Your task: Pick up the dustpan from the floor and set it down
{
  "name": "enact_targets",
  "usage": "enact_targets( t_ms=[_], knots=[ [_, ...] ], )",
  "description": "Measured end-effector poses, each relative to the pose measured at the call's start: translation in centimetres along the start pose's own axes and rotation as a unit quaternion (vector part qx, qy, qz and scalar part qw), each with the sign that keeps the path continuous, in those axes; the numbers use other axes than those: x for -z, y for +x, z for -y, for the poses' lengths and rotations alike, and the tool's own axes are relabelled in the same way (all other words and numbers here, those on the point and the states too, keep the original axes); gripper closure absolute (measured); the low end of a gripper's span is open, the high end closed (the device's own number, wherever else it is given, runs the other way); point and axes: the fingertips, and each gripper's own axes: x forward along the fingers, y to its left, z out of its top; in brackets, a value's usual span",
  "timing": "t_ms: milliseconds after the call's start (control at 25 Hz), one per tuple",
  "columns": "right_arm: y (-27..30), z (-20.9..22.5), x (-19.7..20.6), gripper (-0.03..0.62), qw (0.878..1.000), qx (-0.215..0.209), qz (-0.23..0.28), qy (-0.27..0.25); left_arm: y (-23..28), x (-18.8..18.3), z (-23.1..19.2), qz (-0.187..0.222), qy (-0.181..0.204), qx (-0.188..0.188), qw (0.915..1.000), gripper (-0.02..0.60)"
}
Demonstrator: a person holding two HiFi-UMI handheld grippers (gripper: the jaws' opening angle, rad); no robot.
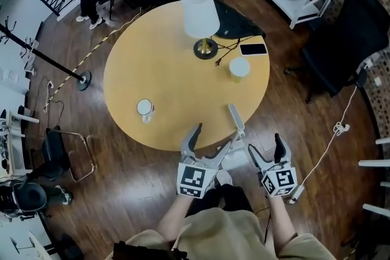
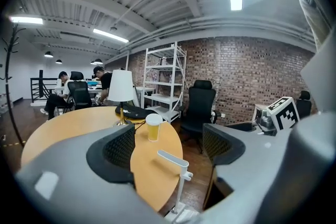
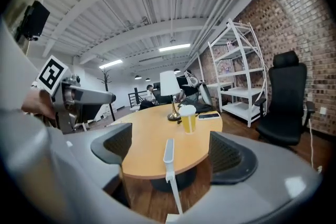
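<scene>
A pale grey plastic dustpan point(image 1: 236, 122) with a long upright handle stands on the dark wood floor, just beside the near edge of a round yellow wooden table point(image 1: 170, 70). On the table's far side, a white-topped clear cup point(image 1: 239, 67) holds a yellow drink. A small glass mug point(image 1: 145, 108) sits near the table's near edge, its contents unclear. The left gripper point(image 1: 210, 143) and right gripper point(image 1: 266, 149) hover by that near edge, jaws apart and empty.
</scene>
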Motion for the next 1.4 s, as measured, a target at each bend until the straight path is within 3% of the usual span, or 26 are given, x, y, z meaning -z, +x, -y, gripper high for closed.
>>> enact_targets(
  t_ms=[200,440,760,960,1040,1080,1160,1400],
  knots=[
    [3.4,1.7,6.3,0.146,0.998,-0.018,-0.05,-0.029,3.4,3.7,-0.2,-0.025,0.003,0.014,0.9996,0.198],
    [8.0,1.5,11.6,0.146,0.995,-0.077,-0.071,0.003,6.2,7.0,-0.9,-0.053,0.018,0.028,0.9981,0.196],
    [14.0,0.7,14.9,0.163,0.989,-0.106,-0.099,-0.037,6.6,7.1,-3.5,-0.055,-0.003,-0.013,0.9984,0.199],
    [16.0,-0.2,15.4,0.238,0.986,-0.114,-0.11,-0.06,5.9,7.6,-4.6,-0.058,-0.012,-0.031,0.9978,0.201],
    [16.4,-0.2,15.2,0.331,0.985,-0.106,-0.114,-0.072,5.5,7.5,-5.1,-0.054,-0.018,-0.041,0.9975,0.201],
    [16.5,0.0,15.2,0.426,0.985,-0.098,-0.116,-0.078,5.2,7.4,-5.4,-0.053,-0.02,-0.045,0.9974,0.201],
    [16.5,0.1,15.1,0.547,0.986,-0.083,-0.119,-0.081,4.6,7.1,-5.7,-0.049,-0.023,-0.052,0.9972,0.201],
    [15.0,-0.9,15.8,0.546,0.983,-0.081,-0.133,-0.095,2.8,6.3,-5.5,-0.034,-0.033,-0.065,0.9968,0.201]
  ],
)
